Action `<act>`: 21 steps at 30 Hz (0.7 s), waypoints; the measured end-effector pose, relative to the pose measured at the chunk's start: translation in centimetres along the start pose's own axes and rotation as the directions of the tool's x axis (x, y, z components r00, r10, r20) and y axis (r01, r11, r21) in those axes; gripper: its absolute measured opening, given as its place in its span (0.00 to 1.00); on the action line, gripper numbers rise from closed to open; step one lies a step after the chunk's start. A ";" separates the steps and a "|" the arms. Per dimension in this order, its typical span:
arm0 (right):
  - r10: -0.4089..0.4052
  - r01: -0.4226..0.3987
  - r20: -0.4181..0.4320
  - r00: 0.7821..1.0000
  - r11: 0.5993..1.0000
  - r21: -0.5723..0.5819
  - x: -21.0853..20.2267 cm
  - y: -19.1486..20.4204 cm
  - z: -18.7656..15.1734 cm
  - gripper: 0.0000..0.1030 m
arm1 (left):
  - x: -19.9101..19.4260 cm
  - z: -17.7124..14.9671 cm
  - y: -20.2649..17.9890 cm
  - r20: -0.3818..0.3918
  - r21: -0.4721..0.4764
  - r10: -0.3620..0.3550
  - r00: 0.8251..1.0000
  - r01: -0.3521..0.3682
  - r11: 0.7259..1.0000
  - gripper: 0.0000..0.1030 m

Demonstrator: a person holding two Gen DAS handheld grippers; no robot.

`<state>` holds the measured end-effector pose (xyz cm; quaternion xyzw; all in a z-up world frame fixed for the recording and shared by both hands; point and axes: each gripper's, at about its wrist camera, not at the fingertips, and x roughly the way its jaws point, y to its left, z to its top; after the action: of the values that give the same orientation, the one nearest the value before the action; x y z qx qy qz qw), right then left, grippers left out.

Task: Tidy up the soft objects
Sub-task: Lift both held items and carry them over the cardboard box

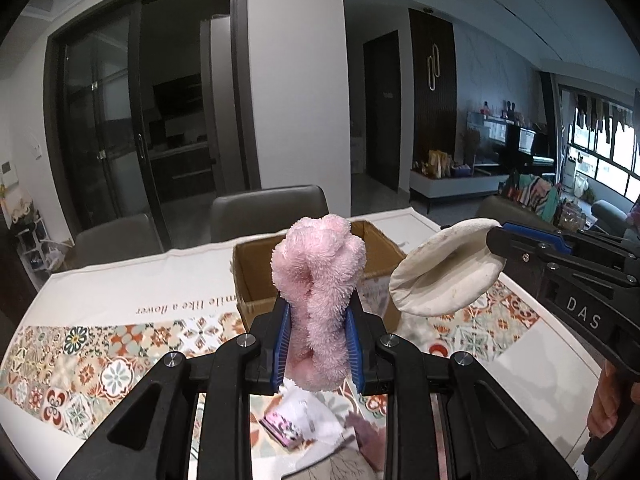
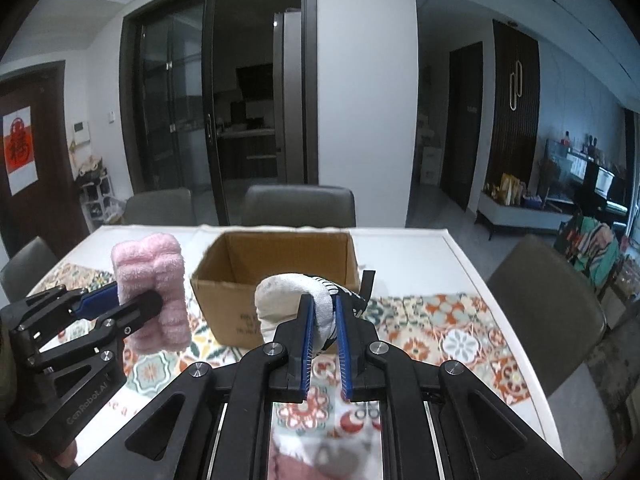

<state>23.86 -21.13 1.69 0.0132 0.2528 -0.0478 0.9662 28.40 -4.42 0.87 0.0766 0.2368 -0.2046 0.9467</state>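
Both grippers are clamping soft stuff mid-frame, the left gripper [image 1: 318,344] squeezing a pink fluffy roll [image 1: 318,280] and the right gripper [image 2: 322,344] pinching a whitish sock [image 2: 288,300], hovering just short of the cardboard box [image 2: 224,292], so that loosely nipped sock is probably risking slipping out onto the table [image 2: 420,248].

Left claw [image 1: 318,322], right claw [image 2: 322,322] — both clamped

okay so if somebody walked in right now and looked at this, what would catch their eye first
Probably the fluffy pink towel roll, clamped upright in the left gripper above the patterned tablecloth. Next, the off-white sock pinched in the right gripper, just in front of the open cardboard box at the table's middle.
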 end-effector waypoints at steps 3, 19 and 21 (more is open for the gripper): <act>0.005 -0.005 0.027 1.000 1.000 -0.004 0.2 0.1 1.1 0.12 | 0.4 0.9 0.1 0.014 0.004 0.009 1.000 -0.009 1.000 0.25; 0.057 -0.054 0.101 0.993 0.998 -0.033 4.1 0.0 5.5 0.12 | 5.1 4.6 1.5 0.038 0.006 0.053 0.998 -0.054 0.999 0.25; 0.069 -0.066 0.099 0.993 0.997 -0.039 4.9 0.1 5.9 0.12 | 6.1 4.9 1.8 0.032 0.004 0.060 0.998 -0.060 0.998 0.25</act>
<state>30.97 -21.72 4.40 0.0023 0.2040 -0.0113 0.9789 36.14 -6.09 2.29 0.0826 0.2190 -0.1780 0.9558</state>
